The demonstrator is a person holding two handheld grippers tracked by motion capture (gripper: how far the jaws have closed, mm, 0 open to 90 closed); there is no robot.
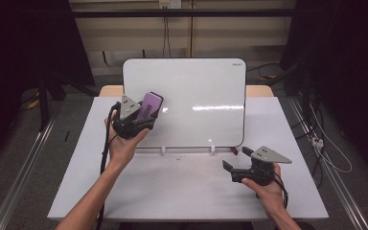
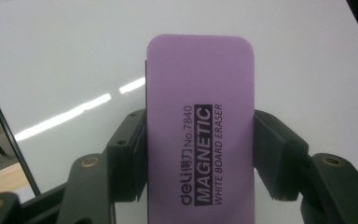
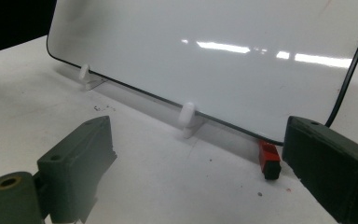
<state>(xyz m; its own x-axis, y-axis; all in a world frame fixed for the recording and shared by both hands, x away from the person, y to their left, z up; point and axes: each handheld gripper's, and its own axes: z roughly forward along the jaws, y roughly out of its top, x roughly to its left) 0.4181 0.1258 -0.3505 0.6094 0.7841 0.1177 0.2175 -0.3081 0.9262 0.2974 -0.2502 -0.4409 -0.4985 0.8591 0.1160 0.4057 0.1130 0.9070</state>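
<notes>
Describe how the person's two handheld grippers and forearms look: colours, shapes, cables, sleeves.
Both are black, chunky two-jaw tools. The left gripper and the right gripper each carry a grey three-cornered plate on top with small dark holes. A black cable trails from each toward the person. Up close, the jaws are blocky black pads with brass-coloured pivot fittings. The forearms are bare, with no sleeves in sight.

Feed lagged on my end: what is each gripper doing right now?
Left gripper: closed on the purple whiteboard eraser, held up at the whiteboard.
Right gripper: open, holding nothing, low over the table.
</notes>
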